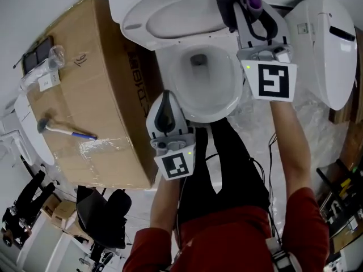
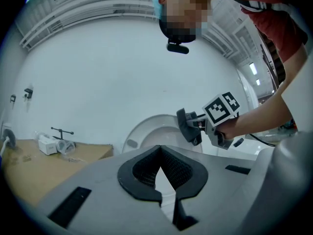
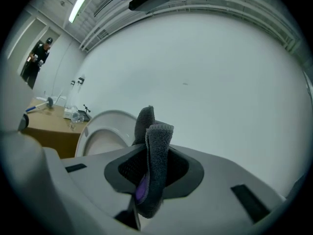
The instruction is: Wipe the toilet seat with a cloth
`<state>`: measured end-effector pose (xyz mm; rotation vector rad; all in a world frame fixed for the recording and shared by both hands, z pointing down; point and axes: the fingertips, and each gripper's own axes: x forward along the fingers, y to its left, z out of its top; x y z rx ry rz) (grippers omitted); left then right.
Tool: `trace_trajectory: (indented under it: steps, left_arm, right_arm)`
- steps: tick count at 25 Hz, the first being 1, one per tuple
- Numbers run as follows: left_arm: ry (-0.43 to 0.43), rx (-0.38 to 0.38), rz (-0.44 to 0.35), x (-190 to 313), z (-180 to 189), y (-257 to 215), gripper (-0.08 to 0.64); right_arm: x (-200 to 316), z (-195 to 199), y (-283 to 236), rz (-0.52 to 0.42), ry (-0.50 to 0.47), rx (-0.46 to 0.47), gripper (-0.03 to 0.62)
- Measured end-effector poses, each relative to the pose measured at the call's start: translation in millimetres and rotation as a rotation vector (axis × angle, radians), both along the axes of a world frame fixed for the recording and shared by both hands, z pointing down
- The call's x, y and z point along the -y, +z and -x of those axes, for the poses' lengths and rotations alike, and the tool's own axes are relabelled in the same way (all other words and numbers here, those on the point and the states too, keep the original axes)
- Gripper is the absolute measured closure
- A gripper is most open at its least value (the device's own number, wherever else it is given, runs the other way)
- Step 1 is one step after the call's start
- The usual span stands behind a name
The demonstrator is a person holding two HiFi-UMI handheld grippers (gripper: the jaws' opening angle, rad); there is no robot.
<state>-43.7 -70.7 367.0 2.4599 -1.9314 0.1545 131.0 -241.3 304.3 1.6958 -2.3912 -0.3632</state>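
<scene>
Closest to the person, the left gripper (image 1: 165,109) is hanging low in front of the bowl (image 1: 168,67). Its fingers (image 2: 143,173) are pressed together and are holding nothing. It is not touching the toilet. I think this is a good spot for it, because here it is not getting in the way of the other hand.

A little farther on, the right gripper (image 1: 245,13) is reaching over the right side of the bowl. Its fingers are squeezing the cloth (image 3: 154,170), which is grey with a bit of purple inside. The cloth is sticking out past the fingertips in a folded bunch. That is good, because the soft cloth should be touching the seat, not the hard fingers.

Just past the cloth is the toilet seat (image 1: 136,10), which looks tipped up behind the bowl. The cloth is near its right edge, but I cannot tell if it is touching yet.

To wipe well, the person should be pressing the cloth flat on the seat, going slowly all the way round the ring and gripping tight so the cloth is not slipping out. Pushing too hard could be knocking the seat down.

Off to the left, a cardboard box (image 1: 102,95) with a hammer (image 1: 62,130) on top is standing beside the toilet.
</scene>
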Motion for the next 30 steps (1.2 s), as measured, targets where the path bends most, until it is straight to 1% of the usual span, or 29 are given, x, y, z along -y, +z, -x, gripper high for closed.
trace_trajectory:
  steps: [4,6,8,9,13,17,21,22,23,25,27,28,30]
  left_arm:
    - [0.022,-0.001,0.01,6,-19,7,0.549]
    - [0.03,0.003,0.017,10,-26,12,0.549]
    - [0.033,0.005,0.023,14,-31,18,0.549]
    - [0.034,0.006,0.028,16,-33,21,0.549]
    - [0.039,0.014,0.049,21,-37,35,0.549]
    - [0.036,0.021,0.06,26,-39,51,0.549]
    - [0.018,0.027,0.084,27,-35,71,0.549]
    - [0.013,0.027,0.089,28,-34,75,0.549]
    - [0.009,0.028,0.093,28,-33,80,0.55]
    - [0.002,0.03,0.097,30,-32,88,0.549]
    - [-0.007,0.03,0.103,31,-29,97,0.549]
    - [-0.013,0.029,0.109,31,-27,102,0.549]
    - [-0.023,0.023,0.122,30,-25,110,0.549]
  right_arm:
    - [-2,-38,29,0.042,0.062,0.023,0.529]
    - [-4,-48,37,0.032,0.073,0.036,0.529]
    - [-7,-53,43,0.012,0.087,0.028,0.529]
    - [-9,-56,50,0.019,0.098,0.02,0.529]
    - [-9,-71,107,0.136,0.139,-0.001,0.529]
    - [-9,-68,159,0.208,0.132,-0.023,0.529]
    - [-18,-61,218,0.341,0.14,-0.026,0.529]
    - [-18,-59,228,0.351,0.137,-0.025,0.529]
    - [-18,-58,235,0.339,0.132,-0.023,0.529]
    - [-17,-54,238,0.28,0.123,-0.016,0.529]
    - [-18,-51,240,0.255,0.115,-0.009,0.529]
    - [-21,-48,245,0.266,0.106,-0.013,0.529]
    - [-28,-42,266,0.337,0.091,-0.043,0.529]
